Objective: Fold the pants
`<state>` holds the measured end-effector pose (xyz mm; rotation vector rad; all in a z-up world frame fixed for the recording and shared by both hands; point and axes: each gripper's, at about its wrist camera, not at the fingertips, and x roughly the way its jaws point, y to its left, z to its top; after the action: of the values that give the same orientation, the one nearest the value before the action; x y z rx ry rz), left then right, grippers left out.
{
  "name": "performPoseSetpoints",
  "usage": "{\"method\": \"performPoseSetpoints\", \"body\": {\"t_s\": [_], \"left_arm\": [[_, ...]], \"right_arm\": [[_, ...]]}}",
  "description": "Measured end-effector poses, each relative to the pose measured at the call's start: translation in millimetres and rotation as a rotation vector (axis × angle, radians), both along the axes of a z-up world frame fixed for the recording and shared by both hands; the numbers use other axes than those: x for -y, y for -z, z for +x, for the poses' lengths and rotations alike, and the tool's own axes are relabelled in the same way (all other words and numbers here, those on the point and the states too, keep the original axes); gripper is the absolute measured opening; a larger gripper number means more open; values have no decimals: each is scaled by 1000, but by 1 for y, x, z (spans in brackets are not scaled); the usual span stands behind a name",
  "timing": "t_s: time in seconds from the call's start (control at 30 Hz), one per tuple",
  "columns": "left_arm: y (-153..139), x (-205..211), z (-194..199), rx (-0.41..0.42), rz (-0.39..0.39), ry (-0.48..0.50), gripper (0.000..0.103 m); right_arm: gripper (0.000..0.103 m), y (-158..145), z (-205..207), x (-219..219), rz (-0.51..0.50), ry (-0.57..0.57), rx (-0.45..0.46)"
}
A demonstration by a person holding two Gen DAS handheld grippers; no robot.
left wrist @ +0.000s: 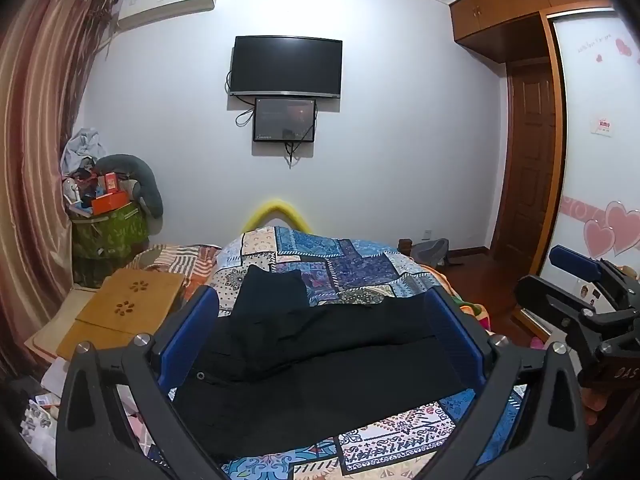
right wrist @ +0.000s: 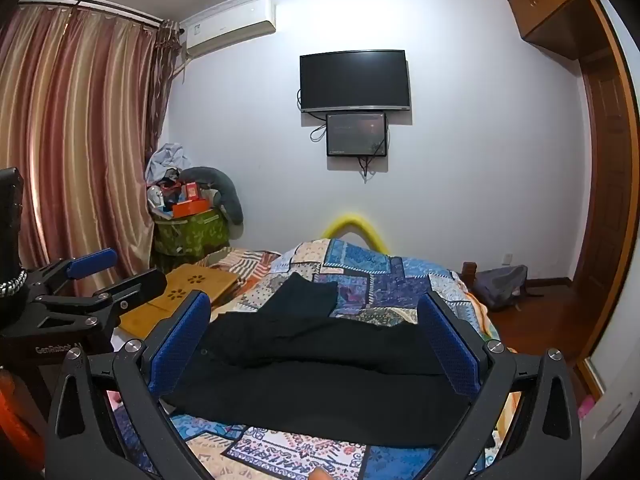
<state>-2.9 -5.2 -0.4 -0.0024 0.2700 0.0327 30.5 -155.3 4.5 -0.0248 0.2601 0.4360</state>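
Black pants [left wrist: 320, 360] lie rumpled across a patchwork quilt [left wrist: 332, 264] on the bed; they also show in the right wrist view [right wrist: 320, 364]. One leg end points away toward the far wall. My left gripper [left wrist: 322, 312] is open and empty, hovering above the pants, blue pads wide apart. My right gripper [right wrist: 314, 320] is open and empty, also above the pants. The right gripper shows at the right edge of the left wrist view [left wrist: 576, 280], and the left gripper at the left of the right wrist view [right wrist: 92, 276].
A wooden lap desk [left wrist: 124, 308] lies on the bed's left side. A green bin heaped with boxes and clothes [left wrist: 108, 224] stands by the curtain [left wrist: 36, 140]. A TV [left wrist: 286, 66] hangs on the far wall. A wardrobe [left wrist: 592, 140] and door stand on the right.
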Motion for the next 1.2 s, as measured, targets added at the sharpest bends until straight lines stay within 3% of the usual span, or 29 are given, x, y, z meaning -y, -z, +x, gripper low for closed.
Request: {"method": "performPoseSetpoints", "body": {"t_s": [0.2, 0.27, 1.2], "left_arm": [[-1, 26, -16, 24, 36, -36, 103], [2, -6, 10, -25, -60, 28, 103], [-7, -3, 17, -23, -62, 32, 103]], "right_arm": [[103, -1, 0, 0, -4, 1, -4], [103, -1, -1, 1, -4, 2, -2], [103, -2, 1, 4, -2, 1, -7]]}}
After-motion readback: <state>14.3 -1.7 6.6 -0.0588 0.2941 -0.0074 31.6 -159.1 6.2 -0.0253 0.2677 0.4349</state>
